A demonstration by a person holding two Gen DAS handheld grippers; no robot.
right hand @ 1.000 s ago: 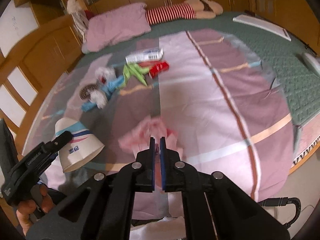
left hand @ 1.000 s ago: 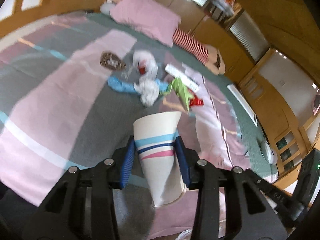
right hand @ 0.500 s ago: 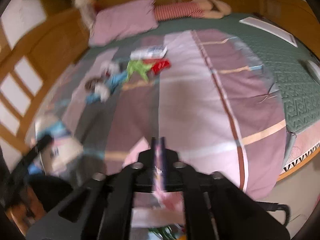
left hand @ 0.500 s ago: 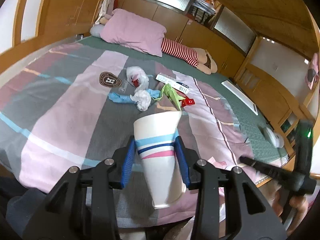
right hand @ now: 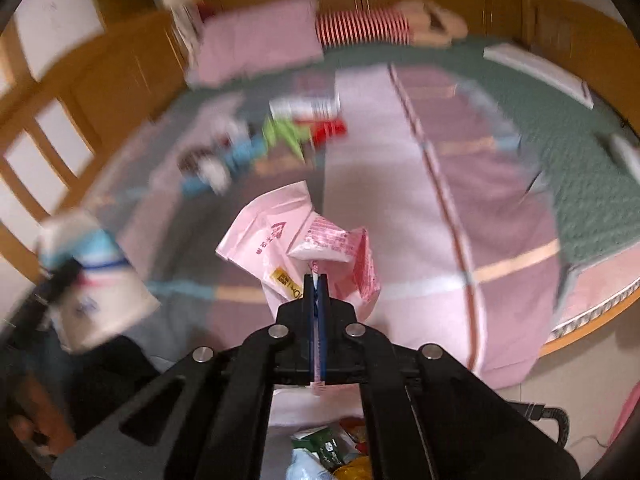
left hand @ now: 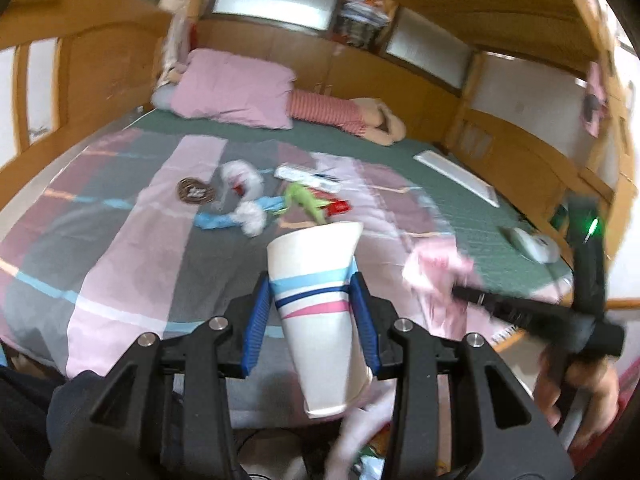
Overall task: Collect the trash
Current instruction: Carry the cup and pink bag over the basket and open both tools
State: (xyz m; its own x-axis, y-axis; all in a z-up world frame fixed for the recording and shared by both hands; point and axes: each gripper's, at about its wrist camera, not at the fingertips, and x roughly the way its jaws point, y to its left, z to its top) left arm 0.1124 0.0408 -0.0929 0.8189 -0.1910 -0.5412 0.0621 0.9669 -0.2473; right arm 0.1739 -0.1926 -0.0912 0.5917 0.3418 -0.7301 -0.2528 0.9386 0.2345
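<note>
Left hand-held gripper (left hand: 312,304) clamps a white striped paper cup (left hand: 320,312) above the near edge of the bed (left hand: 120,240). To its right, the right hand-held gripper (right hand: 317,280) pinches a crumpled pink plastic wrapper (right hand: 296,248). Beyond both, mid-bed, lies a cluster of scattered wrappers and tissues (left hand: 260,200); behind it, a pink pillow (left hand: 232,88) at the headboard.

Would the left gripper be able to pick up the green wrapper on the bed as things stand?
Probably not: the left gripper is shut on the paper cup, so nothing else fits between its fingers. The green wrapper lies unobstructed further up the bed.
</note>
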